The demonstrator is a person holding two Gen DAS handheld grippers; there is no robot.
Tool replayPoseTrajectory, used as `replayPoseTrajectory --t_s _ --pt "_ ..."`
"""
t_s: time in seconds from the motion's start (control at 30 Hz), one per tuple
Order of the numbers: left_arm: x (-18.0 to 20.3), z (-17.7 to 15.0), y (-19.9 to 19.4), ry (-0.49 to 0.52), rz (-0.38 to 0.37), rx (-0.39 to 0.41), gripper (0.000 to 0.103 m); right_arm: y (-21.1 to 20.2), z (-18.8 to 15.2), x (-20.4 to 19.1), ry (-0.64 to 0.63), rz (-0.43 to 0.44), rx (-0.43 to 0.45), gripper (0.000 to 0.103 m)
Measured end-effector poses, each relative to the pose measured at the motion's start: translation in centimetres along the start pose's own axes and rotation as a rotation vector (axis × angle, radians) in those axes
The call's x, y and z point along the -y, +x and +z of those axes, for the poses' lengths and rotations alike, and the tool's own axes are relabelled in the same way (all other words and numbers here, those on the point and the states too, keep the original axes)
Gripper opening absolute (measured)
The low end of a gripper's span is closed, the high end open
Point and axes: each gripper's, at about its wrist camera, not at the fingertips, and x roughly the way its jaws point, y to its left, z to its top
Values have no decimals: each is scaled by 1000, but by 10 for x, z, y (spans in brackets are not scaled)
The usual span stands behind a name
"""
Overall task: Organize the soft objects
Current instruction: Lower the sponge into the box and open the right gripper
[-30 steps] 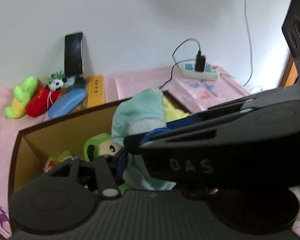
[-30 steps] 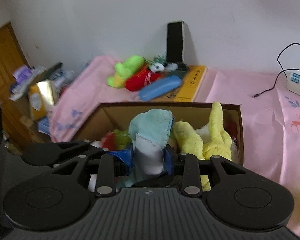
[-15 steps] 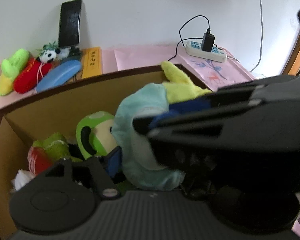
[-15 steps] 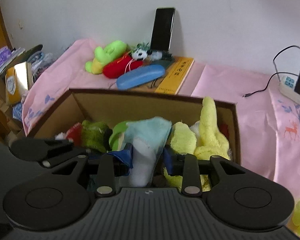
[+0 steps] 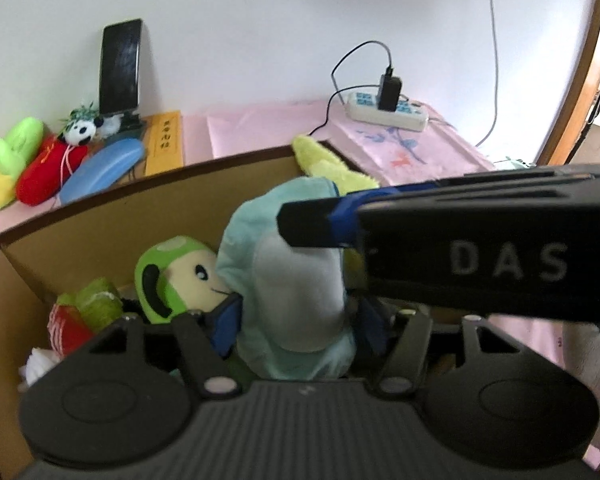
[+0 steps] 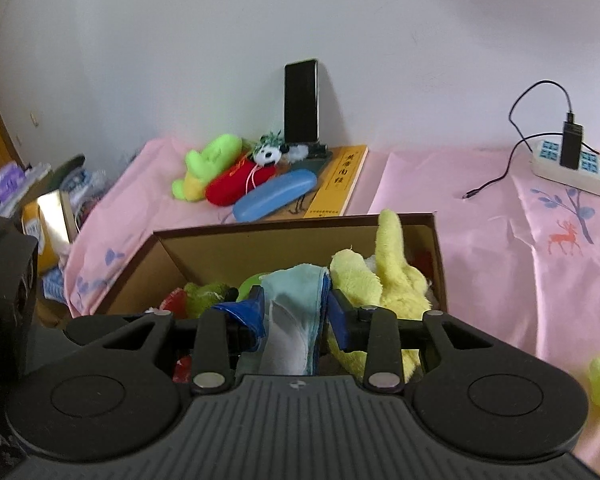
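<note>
A light blue cloth (image 5: pixel 296 292) stands bunched upright over the open cardboard box (image 5: pixel 100 200). It sits between the blue pads of my left gripper (image 5: pixel 300 324), whose jaws are opening and stand wide at its sides. My right gripper (image 6: pixel 296 314) reaches in from the right. Its jaws are opening slightly, but the pads still pinch the cloth (image 6: pixel 296 320). One of its fingers (image 5: pixel 308 232) crosses the cloth's top in the left wrist view. In the box lie a yellow plush (image 6: pixel 388 276), a green mushroom plush (image 5: pixel 172 276) and a red-and-green toy (image 5: pixel 84 312).
Behind the box on the pink sheet lie a green-yellow plush (image 6: pixel 208 164), a red plush (image 6: pixel 236 184), a small panda (image 6: pixel 270 152), a blue case (image 6: pixel 276 196) and a yellow book (image 6: pixel 340 180). A phone (image 6: pixel 300 100) leans on the wall. A power strip (image 6: pixel 572 164) is at right.
The left jaws have spread apart off the cloth. The cloth has come down lower into the box. The right jaws have widened a little around it.
</note>
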Motion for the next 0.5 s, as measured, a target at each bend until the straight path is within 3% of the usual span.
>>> replayPoseTrajectory --t_s 0.5 --pt "12 -3 -34 -4 67 53 64 -36 -13 9 61 9 77 18"
